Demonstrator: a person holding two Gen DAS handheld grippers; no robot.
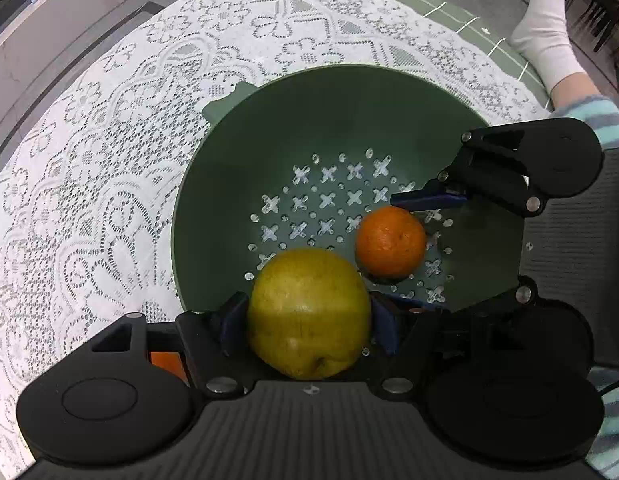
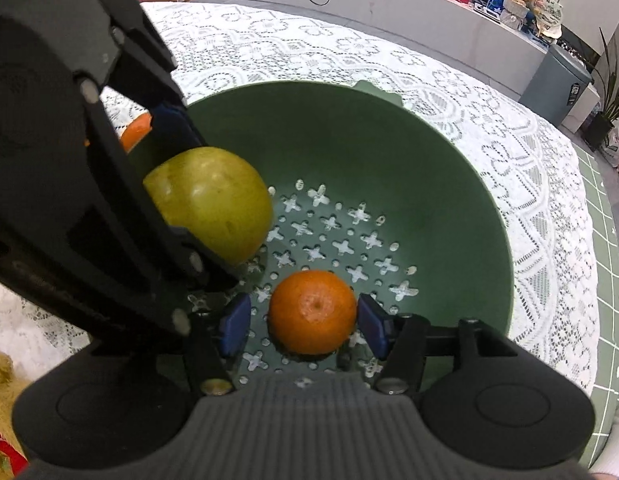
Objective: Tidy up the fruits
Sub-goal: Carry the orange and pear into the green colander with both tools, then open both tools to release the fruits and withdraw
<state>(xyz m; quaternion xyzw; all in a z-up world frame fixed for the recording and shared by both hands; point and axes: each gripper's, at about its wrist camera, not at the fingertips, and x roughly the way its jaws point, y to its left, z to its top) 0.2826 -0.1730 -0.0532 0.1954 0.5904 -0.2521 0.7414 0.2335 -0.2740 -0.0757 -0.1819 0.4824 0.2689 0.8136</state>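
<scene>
Green colander (image 1: 237, 168), apple (image 1: 308, 312) in left hand-held gripper (image 1: 308, 322)

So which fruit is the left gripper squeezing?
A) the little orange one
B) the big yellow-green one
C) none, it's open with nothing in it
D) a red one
B: in the left wrist view the left gripper has its blue pads pressed on both sides of the yellow-green fruit, while the orange sits on the floor of the green colander.
</scene>
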